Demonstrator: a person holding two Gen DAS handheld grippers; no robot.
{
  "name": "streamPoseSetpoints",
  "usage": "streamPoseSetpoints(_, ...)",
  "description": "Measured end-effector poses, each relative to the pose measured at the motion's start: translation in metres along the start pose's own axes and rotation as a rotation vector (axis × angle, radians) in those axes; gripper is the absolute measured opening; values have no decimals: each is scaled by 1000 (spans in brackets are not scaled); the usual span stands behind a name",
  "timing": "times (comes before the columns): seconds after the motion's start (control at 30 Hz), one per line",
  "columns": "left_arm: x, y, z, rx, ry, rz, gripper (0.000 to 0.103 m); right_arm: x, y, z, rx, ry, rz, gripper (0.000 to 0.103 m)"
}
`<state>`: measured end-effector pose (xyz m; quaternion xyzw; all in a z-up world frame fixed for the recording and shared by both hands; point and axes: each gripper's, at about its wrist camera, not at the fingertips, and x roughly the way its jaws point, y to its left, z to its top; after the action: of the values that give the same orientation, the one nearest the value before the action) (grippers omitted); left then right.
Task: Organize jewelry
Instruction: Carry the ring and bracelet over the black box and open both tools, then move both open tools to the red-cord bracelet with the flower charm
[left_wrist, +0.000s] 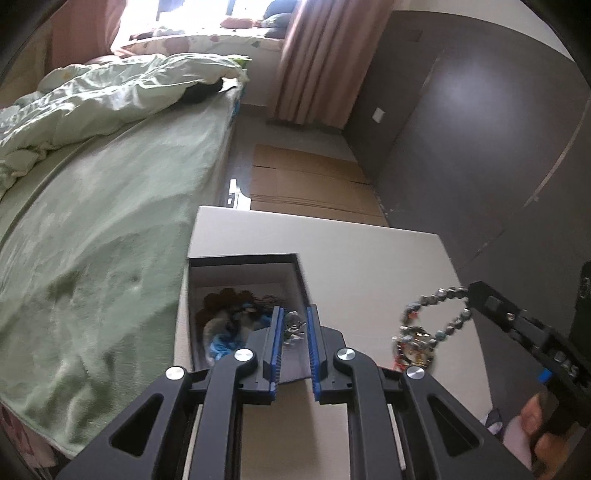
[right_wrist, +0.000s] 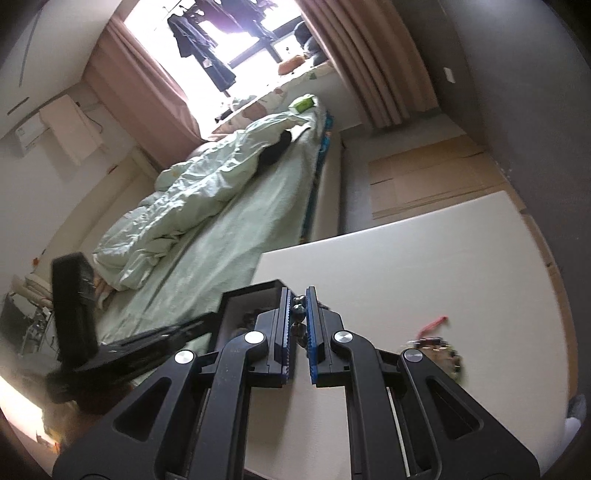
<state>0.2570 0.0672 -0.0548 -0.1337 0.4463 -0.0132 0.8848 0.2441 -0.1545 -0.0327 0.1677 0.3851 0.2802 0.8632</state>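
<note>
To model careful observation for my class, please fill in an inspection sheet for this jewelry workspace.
Surface: white tabletop.
Job's things: open dark-rimmed box holding jewelry; grey beaded bracelet; loose jewelry pile on the tabletop.
Clutter: nothing seen.
Grippers: right gripper shut on the bracelet; left gripper over the box, silver piece between its fingers, grip unclear.
Cables: nothing seen.
Surroundings: green-sheeted bed, flattened brown cardboard, pink curtains.

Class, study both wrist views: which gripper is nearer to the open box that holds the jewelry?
Left. The left gripper hangs right over the open box, pinching a silver piece. The right gripper holds a bead bracelet off to the side, above the table.
</note>
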Motion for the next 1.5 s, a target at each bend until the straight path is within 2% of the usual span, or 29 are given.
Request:
streamPoseSetpoints(0.03, 0, 4, -1, -16, -3, 0, 43, 3, 4, 0, 0, 1, 15, 9)
streamPoseSetpoints(0.07, -2, 10, -2, -40, -24, -5, 57, 6, 8, 0, -2, 1, 27, 9)
streamPoseSetpoints(0.13, -5, 17, -3, -53, -50, 1, 56, 11, 16, -1, -8, 3, 46, 9)
streamPoseSetpoints(0.47, -9, 56, -18, -162, -55, 15, 56, 36, 48, -4, -36, 21, 115, 9)
streamPoseSetpoints(0.7, -12, 75, -23, -208, -51, 15, 56, 60, 56, -3, -11, 47, 132, 9)
streamPoseSetpoints(0.8, -10, 78, -24, -218, -43, 12, 56, 76, 63, -3, -17, 83, 105, 10)
streamPoseSetpoints(0.83, -10, 79, -24, -213, -46, 16, 56, 83, 63, -5, -5, 116, 109, 20)
streamPoseSetpoints(0.87, -10, 78, -24, -204, -53, 31, 57, 87, 62, -8, 9, 139, 119, 36)
streamPoseSetpoints(0.97, -11, 76, -27, -180, -59, 48, 63, 79, 60, -11, 7, 113, 84, 61)
streamPoseSetpoints(1.03, -10, 75, -27, -179, -57, 49, 64, 68, 55, -11, 14, 90, 77, 67)
streamPoseSetpoints(1.1, -11, 72, -27, -176, -61, 48, 66, 59, 49, -11, 19, 86, 68, 67)
streamPoseSetpoints(1.17, -12, 70, -27, -176, -67, 44, 75, 50, 42, -12, 18, 87, 57, 68)
streamPoseSetpoints(1.27, -14, 61, -26, -161, -78, 39, 86, 38, 35, -14, 1, 89, 25, 81)
streamPoseSetpoints(1.33, -15, 53, -26, -134, -88, 39, 93, 31, 31, -13, -17, 84, 14, 83)
streamPoseSetpoints(1.5, -15, 34, -24, -82, -94, 38, 94, 9, 8, -8, -29, 70, -25, 94)
